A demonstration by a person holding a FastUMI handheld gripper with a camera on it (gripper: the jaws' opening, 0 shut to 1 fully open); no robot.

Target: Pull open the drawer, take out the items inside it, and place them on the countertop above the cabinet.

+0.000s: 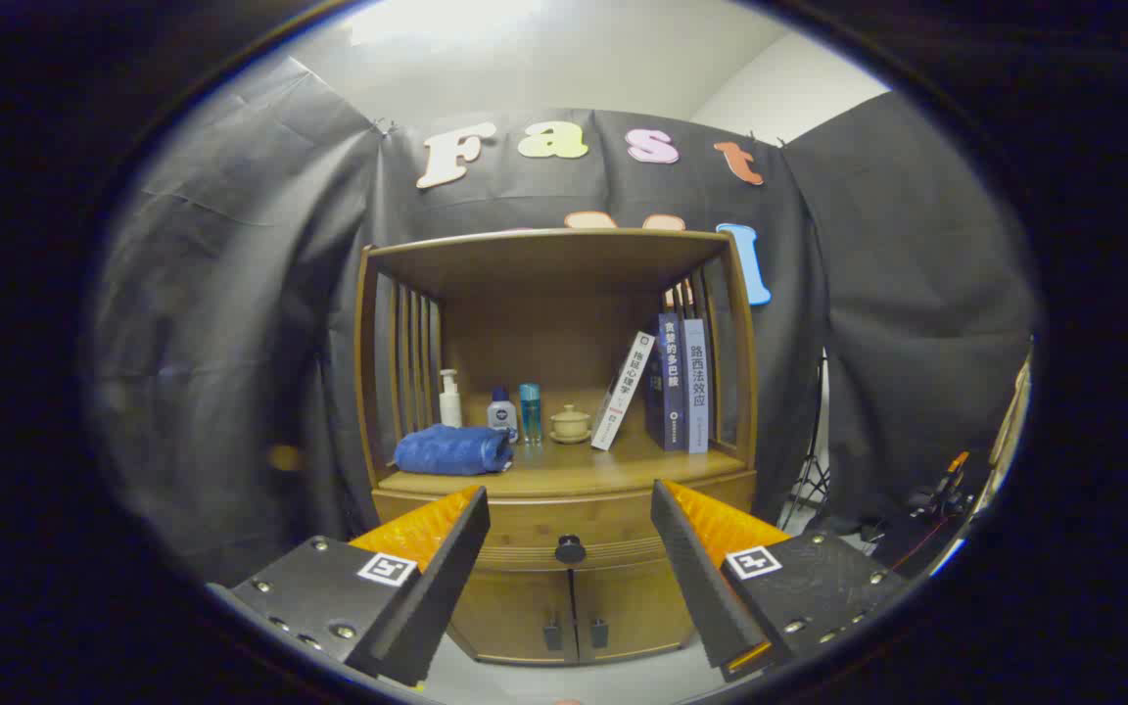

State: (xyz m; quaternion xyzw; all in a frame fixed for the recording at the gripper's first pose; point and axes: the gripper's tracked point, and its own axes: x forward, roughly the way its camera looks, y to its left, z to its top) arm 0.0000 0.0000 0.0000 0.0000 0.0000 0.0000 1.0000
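Gripper-mounted fisheye view looking forward along the spread fingers of the gripper (569, 509), facing the wooden cabinet (556, 470) head-on from a short way off, level with its closed drawer, drawer knob (570, 549) centred between the fingers, countertop shelf beyond, booth cloth behind

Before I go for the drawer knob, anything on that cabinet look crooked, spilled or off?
Only one white book leans against the upright books; likely just resting. The drawer is closed, its knob lined up between the open gripper fingers. Nothing spilled.
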